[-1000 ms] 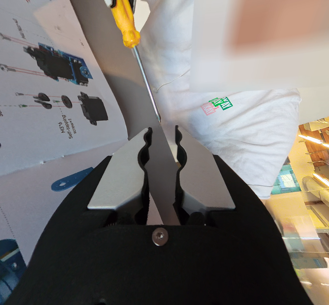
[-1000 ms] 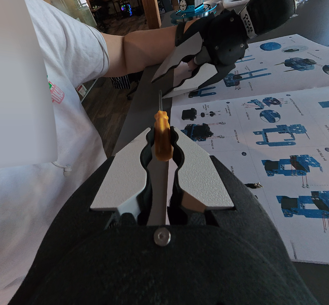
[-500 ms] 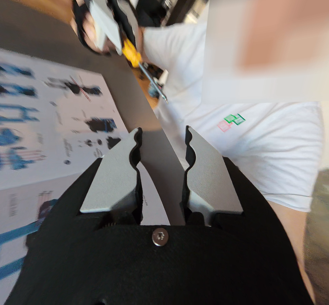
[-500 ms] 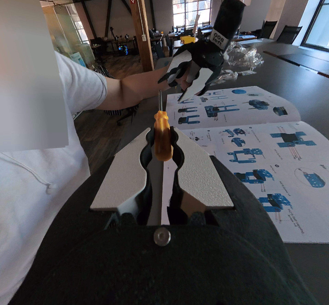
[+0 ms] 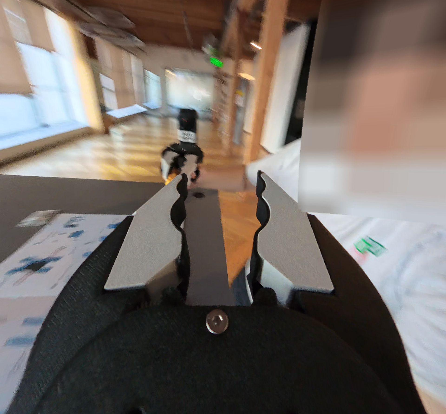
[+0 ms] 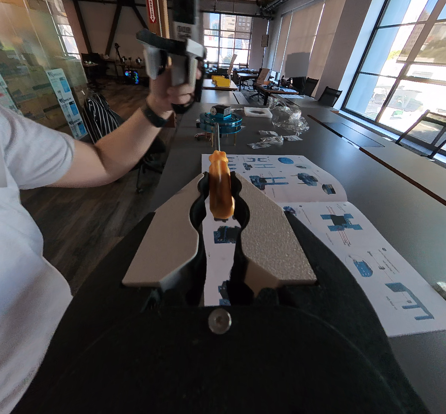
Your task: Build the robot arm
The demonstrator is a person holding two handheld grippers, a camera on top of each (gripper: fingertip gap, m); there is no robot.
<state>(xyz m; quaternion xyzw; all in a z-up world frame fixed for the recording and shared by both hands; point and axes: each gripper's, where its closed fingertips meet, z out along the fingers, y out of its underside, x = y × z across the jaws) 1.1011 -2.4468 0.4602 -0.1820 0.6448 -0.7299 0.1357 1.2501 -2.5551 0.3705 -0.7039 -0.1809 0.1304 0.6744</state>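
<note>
The right gripper (image 6: 220, 177) has its jaws clamped on the orange handle of a screwdriver (image 6: 220, 192), whose thin metal shaft points forward past the fingertips, over the open instruction booklet (image 6: 313, 185) on the dark table (image 6: 376, 180). The left gripper (image 5: 220, 176) has its jaws spread wide with nothing between them; through the gap show only the table edge and the wooden floor.

Only the right wrist view gives a sharp look along the table: a blue round assembly on brass standoffs (image 6: 220, 122) beyond the booklet, a white foam tray (image 6: 257, 111) and clear plastic bags (image 6: 287, 118) further on. It also shows the left gripper raised high above the table edge, held by a bare hand (image 6: 169, 93). The left wrist view is motion-blurred; it shows the right gripper small and far off, a glimpse of orange at it, and the booklet at lower left.
</note>
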